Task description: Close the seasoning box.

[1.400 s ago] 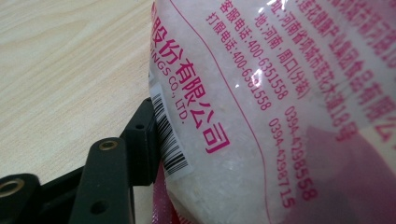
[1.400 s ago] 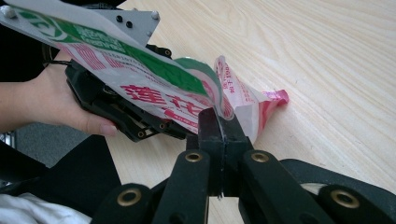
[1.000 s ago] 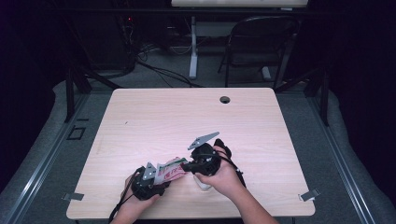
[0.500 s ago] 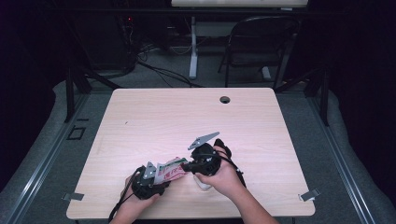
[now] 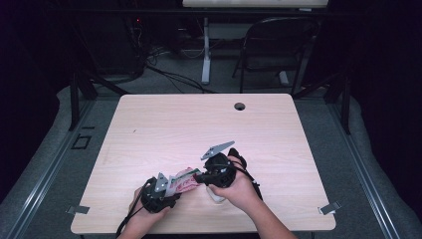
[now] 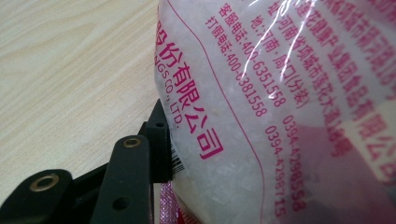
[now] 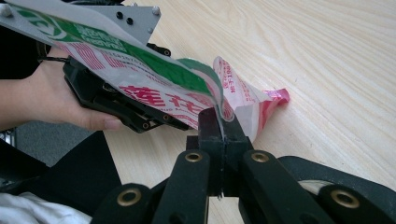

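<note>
A clear plastic bag [image 5: 183,180] of white grains, printed in red and green, hangs between my two grippers near the table's front edge. My right gripper [image 7: 223,135] is shut on the bag's thin upper edge [image 7: 219,100], the film pinched between its jaws. In the high view my right gripper [image 5: 198,177] reaches in from the right. My left gripper [image 5: 173,188] comes from the left. Its jaws have just been closing with the bag's full part [image 6: 280,93] between them. One black finger [image 6: 156,140] presses against the bag's side; the other is hidden behind the bag.
The light wooden table [image 5: 199,129] has a round cable hole [image 5: 240,106] near its far edge. A small white object [image 5: 217,195] lies under the right hand. A dark chair [image 5: 278,45] and cables stand on the floor beyond the table.
</note>
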A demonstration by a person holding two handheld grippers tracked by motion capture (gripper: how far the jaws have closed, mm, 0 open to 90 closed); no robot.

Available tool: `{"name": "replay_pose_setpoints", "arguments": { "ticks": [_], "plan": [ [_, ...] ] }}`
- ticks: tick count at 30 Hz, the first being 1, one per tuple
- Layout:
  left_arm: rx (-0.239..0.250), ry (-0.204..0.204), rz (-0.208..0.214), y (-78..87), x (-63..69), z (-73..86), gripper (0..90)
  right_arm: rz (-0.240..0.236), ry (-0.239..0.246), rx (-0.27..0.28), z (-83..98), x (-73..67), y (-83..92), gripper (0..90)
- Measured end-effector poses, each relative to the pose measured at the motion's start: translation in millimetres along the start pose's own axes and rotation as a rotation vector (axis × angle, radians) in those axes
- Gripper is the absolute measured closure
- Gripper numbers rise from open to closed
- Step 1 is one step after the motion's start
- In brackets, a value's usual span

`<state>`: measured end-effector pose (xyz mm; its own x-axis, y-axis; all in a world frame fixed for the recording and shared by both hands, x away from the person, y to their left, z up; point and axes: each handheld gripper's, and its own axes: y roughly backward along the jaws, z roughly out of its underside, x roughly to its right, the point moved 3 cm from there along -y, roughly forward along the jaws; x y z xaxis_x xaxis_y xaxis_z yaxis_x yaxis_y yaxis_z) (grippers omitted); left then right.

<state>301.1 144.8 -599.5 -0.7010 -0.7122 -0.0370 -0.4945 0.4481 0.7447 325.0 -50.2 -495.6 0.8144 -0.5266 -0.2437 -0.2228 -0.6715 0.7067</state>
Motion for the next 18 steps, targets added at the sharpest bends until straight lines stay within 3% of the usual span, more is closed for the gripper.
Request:
{"name": "replay_pose_setpoints", "arguments": {
  "ticks": [18],
  "plan": [
    [0.0, -0.018, -0.013, 3.4, 1.3, -1.0, 57.9, -0.002, -0.003, 0.007, 0.5, 0.5, 2.1, 90.0]
  ]
}}
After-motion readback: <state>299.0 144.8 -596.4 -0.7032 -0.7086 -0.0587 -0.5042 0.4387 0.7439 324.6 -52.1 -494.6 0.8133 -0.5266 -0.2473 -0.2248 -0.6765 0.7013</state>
